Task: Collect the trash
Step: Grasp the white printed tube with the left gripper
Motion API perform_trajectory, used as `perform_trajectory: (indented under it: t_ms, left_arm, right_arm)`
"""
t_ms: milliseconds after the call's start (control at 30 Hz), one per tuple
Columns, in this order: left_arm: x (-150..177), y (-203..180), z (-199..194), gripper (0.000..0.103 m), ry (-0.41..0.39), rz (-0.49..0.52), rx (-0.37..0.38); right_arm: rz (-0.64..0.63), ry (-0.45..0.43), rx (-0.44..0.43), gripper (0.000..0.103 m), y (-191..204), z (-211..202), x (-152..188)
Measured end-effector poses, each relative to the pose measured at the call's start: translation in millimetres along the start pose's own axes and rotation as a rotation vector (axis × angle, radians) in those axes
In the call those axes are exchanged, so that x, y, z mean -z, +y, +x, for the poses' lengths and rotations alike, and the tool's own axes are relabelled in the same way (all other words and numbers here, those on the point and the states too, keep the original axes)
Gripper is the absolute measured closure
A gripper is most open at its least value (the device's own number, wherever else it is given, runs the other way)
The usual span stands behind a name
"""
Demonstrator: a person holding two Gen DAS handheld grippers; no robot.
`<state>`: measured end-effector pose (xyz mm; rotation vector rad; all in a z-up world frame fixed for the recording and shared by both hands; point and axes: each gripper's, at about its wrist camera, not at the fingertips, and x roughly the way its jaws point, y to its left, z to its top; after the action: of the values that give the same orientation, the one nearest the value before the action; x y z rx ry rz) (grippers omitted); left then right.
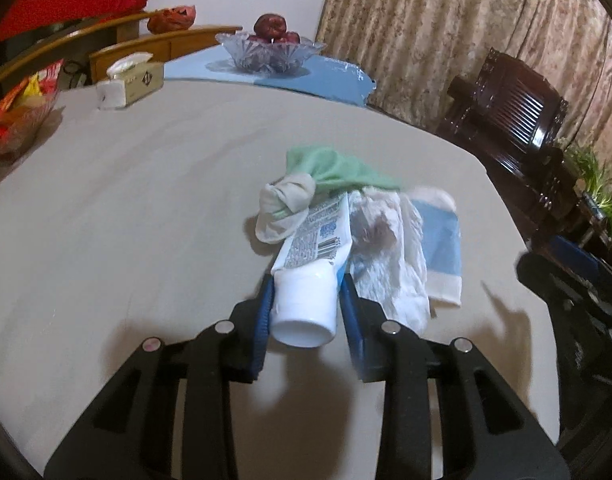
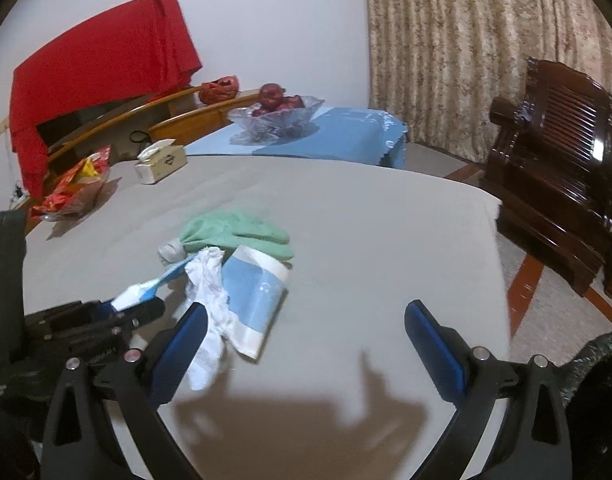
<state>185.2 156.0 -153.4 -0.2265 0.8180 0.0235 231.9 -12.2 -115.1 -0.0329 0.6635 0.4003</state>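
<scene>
A white tube with printed text and a barcode lies over a small trash pile on the grey table. My left gripper is shut on its cap end, with the blue pads pressed on both sides. Beside the tube lie a crumpled white tissue, a blue-and-white packet, a green cloth and a knotted grey rag. In the right wrist view my right gripper is open wide just above the table. Its left finger is next to the tissue and the packet, and nothing is between the fingers.
At the far left stand a tissue box and a bowl of red snack packets. A glass fruit bowl sits on a blue cloth behind the table. A dark wooden chair stands off the table's right edge.
</scene>
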Motion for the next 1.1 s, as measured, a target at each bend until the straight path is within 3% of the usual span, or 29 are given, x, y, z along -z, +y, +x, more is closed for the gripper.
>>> perform_trajectory:
  t_ms: [167,367,500,700,900,1100]
  left_arm:
    - [14.0,6.5,-10.2,0.072,-0.001,-0.003,-0.016]
    - [14.4,12.4,-35.5,0.072,-0.084,-0.019,-0.018]
    - [17.7,21.1,-30.1,0.072,-0.059,-0.021,-0.045]
    - [14.5,27.3,-35.7,0.072,-0.088,-0.015,-0.055]
    - [14.7,35.1,-43.1,0.072,-0.107,-0.033,-0.024]
    - [18.0,39.4,-45.6,0.072,-0.116,-0.041,-0.011]
  right_arm:
    - [-0.012,0.01,-0.017,0.007,9.8,3.3,1.4]
    - [-0.034,0.018,-0.026,0.007,20.2,5.0,2.8]
    - [-0.035,0.023,-0.038,0.008,25.0,9.4,2.0]
    - [-0.07,0.054,-0.078,0.017,46.1,25.3,3.0]
    - [-0.096,0.092,-0.107,0.032,65.7,49.1,3.0]
    - [-0.112,0.164,-0.133,0.066,76.8,72.9,5.1]
